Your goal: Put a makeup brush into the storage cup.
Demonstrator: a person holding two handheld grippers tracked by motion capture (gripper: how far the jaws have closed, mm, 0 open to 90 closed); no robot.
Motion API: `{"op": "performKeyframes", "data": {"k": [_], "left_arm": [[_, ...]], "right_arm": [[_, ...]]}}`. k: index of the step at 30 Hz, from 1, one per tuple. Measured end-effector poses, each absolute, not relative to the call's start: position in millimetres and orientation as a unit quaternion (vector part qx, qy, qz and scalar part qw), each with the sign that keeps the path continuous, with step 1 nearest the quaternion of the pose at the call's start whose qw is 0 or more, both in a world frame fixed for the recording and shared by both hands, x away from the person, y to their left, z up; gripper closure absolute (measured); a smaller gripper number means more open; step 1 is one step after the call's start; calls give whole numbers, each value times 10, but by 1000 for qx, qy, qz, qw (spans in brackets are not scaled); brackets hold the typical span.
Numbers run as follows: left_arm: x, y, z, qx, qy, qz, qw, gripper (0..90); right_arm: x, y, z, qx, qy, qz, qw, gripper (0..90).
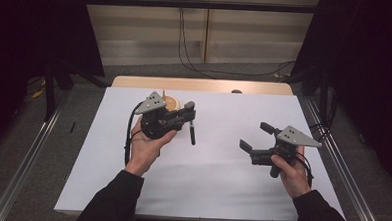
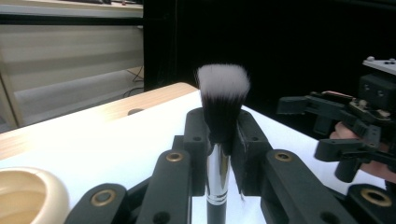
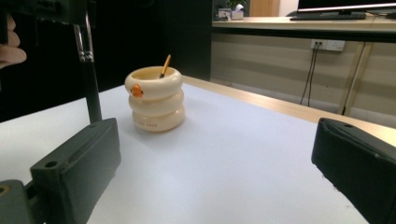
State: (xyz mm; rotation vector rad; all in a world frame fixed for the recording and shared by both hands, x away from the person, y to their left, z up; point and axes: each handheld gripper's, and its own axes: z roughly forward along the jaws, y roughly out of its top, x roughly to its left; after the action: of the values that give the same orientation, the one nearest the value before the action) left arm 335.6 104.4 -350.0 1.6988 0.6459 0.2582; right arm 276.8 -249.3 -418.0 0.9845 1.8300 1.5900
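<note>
My left gripper (image 1: 190, 111) is shut on a makeup brush (image 1: 192, 133), whose black handle hangs down over the white table sheet. In the left gripper view the jaws clamp the brush (image 2: 222, 100) just below its white-tipped bristles, at the silver ferrule. Right behind this gripper stands a cream ringed holder (image 1: 172, 102) with an orange stick (image 3: 165, 65) in it. The holder (image 3: 156, 100) stands upright on the sheet. My right gripper (image 1: 253, 135) is held to the right, open, with nothing between its jaws, pointing left at the brush handle (image 3: 91, 88).
A white sheet (image 1: 216, 181) covers the table, with a wooden strip (image 1: 200, 84) bare at the far edge and a small dark spot (image 1: 236, 91) on it. Metal rails (image 1: 26, 158) run along both sides. Cables (image 1: 220, 71) lie on the floor beyond.
</note>
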Motion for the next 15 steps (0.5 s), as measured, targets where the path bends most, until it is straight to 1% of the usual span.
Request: {"op": "performKeyframes", "data": {"k": [2, 15], "left_arm": [[3354, 1066, -3479, 732, 289, 118, 605, 780], [3410, 1226, -3366, 727, 299, 134, 604, 780]], "right_arm": [[2720, -2544, -4199, 372, 671, 582, 270, 14], [2367, -2791, -4330, 388, 681, 555, 279, 3]]}}
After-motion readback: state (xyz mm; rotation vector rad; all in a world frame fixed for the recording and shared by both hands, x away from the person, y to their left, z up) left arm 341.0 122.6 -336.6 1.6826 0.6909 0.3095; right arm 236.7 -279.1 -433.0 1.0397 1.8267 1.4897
